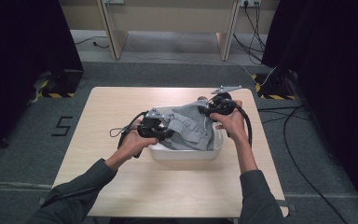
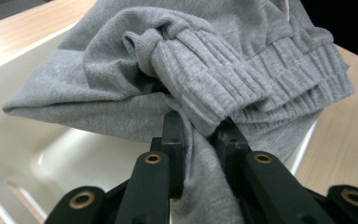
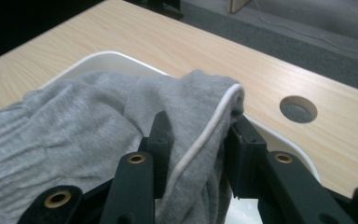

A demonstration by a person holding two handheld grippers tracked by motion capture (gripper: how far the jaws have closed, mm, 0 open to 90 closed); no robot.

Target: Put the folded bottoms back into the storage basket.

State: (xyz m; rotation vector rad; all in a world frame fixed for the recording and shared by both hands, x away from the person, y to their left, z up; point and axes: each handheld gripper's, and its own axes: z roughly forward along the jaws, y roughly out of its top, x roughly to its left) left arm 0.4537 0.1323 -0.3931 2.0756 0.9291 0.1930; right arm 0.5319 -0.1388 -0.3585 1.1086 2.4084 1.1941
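A grey knit garment [image 1: 189,125] with ribbed cuffs hangs bunched over a white plastic tub [image 1: 186,153] at the table's middle. My left gripper [image 1: 164,132] is shut on the garment's left part; in the left gripper view its jaws pinch the cloth [image 2: 200,140] just below a ribbed cuff [image 2: 205,79], above the tub's inside [image 2: 74,158]. My right gripper [image 1: 210,111] is shut on the garment's far right edge; in the right gripper view the jaws clamp a fold with a white piped hem [image 3: 200,140]. The garment [image 3: 74,126] is stretched between both grippers over the tub rim [image 3: 116,58].
The light wooden table [image 1: 121,182] has bare room at the front and left. A round cable hole [image 3: 298,108] sits in the tabletop near the right gripper. Cables [image 1: 303,140] run over the grey floor on the right; black stands flank the table.
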